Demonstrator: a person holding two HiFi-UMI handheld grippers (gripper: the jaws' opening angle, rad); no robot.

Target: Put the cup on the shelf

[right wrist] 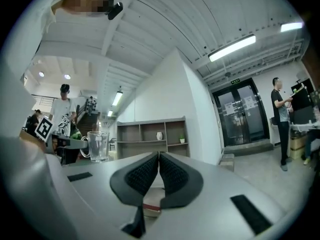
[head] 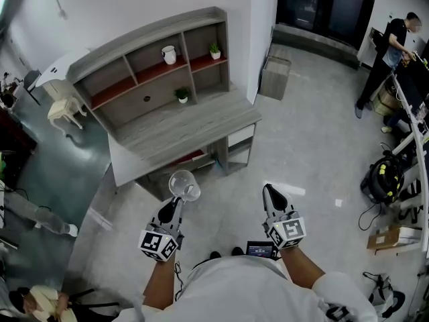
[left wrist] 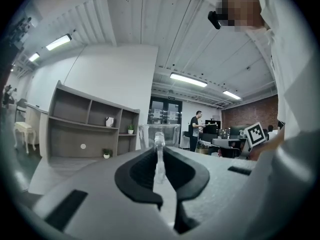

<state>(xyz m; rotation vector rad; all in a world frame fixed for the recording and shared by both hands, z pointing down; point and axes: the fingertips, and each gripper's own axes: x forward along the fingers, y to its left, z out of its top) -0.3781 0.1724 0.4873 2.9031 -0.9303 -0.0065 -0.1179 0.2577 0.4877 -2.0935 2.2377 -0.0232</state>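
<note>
Head view: left hand-held gripper (head: 175,202) clamps the upright cup (head: 184,185) by its handle.

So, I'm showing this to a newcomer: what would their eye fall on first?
The clear glass cup, gripped by its handle in the left gripper, hangs in mid-air over the pale floor. Ahead, the grey shelf unit stands against the white wall, with a white jug in its upper middle compartment. The right gripper is shut and empty.
</note>
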